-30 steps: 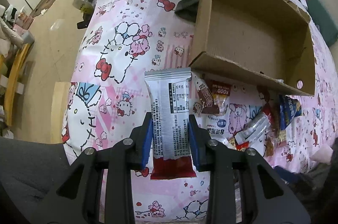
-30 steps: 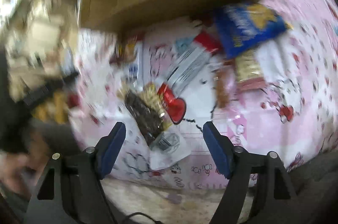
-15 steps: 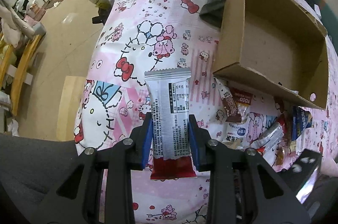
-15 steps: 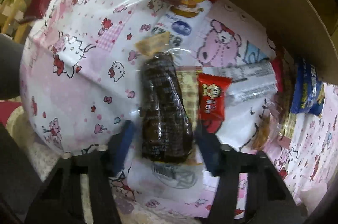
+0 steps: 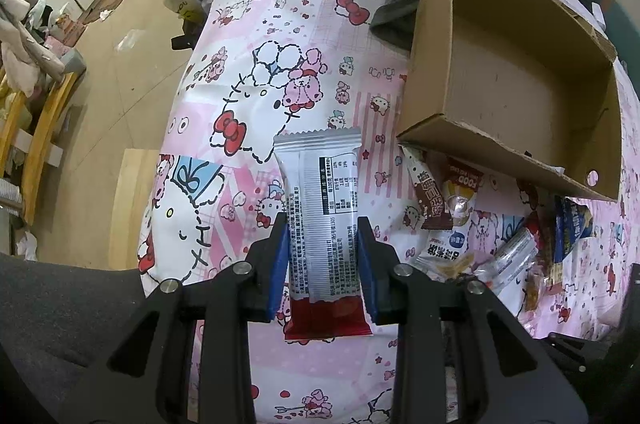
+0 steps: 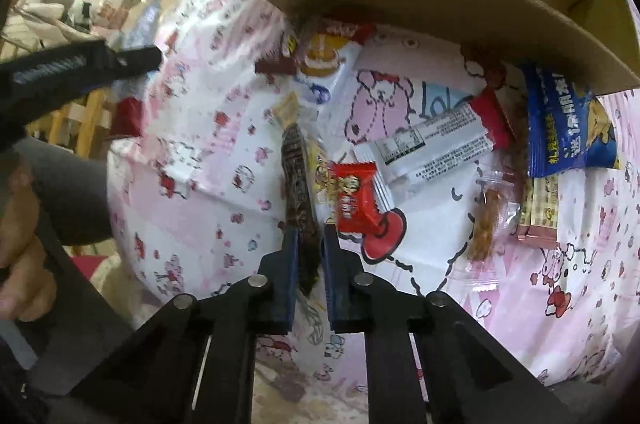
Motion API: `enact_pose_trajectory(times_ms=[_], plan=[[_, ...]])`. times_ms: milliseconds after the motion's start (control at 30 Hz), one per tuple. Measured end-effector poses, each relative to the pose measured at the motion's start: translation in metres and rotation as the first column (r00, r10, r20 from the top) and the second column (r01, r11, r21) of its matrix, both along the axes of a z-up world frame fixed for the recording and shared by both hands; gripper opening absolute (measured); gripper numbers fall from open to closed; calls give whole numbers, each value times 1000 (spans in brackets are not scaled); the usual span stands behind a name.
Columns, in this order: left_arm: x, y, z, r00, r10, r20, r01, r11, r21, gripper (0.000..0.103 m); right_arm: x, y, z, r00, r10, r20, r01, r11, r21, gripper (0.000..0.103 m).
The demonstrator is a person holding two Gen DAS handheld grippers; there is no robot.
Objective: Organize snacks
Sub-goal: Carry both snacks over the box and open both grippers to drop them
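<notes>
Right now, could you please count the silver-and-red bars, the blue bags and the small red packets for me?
Silver-and-red bars: 2 (one held, one lying loose)
Blue bags: 1
Small red packets: 1
Total: 4

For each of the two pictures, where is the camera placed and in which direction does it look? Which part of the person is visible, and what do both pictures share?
Left wrist: sits on the left gripper, looking steeply down over the silver snack bar it grips toward the cardboard box; a dark-clothed leg shows lower left.
Right wrist: sits on the right gripper, looking down at the dark snack packet its jaws have just closed on; a hand shows at left.
Shared: the box, the blue snack bag and the cartoon-print cloth.
</notes>
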State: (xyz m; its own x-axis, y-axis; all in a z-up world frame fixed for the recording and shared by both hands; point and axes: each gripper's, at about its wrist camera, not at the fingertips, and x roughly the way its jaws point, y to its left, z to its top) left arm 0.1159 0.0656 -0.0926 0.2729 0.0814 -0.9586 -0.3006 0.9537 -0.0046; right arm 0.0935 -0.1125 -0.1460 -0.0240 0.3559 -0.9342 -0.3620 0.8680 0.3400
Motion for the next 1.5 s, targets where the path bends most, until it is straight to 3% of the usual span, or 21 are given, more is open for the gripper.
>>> enact_pose_trajectory(times_ms=[167, 300, 533, 700, 933, 1233, 1367, 1500], plan=[[0, 3, 3, 1000, 9, 9, -9, 1000, -15, 27, -2, -28, 32, 995, -98, -1, 97, 986, 132, 11], [-1, 1, 8, 1000, 3, 27, -2, 1000, -26, 27, -1, -51, 63, 984, -176, 12, 168, 954, 249, 11], [2, 1, 42, 994, -3, 106, 11, 997, -75, 27, 7, -121, 124, 922, -373, 101, 280, 824, 493, 11], [22, -8, 76, 984, -42, 175, 60, 993, -99, 27, 31, -159, 149, 847, -504, 170, 331, 750, 572, 11], [58, -20, 95, 974, -92, 207, 111, 991, -80, 27, 64, -182, 144, 805, -569, 169, 368, 702, 610, 11], [99, -47, 84, 966, -168, 194, 184, 981, -67, 27, 101, -183, 126, 803, -582, 131, 403, 691, 599, 11], [120, -68, 70, 960, -223, 172, 235, 971, -53, 27, 124, -176, 112, 812, -573, 115, 421, 711, 564, 11], [135, -84, 55, 948, -272, 163, 284, 957, -56, 27, 145, -164, 87, 838, -536, 99, 425, 757, 496, 11]])
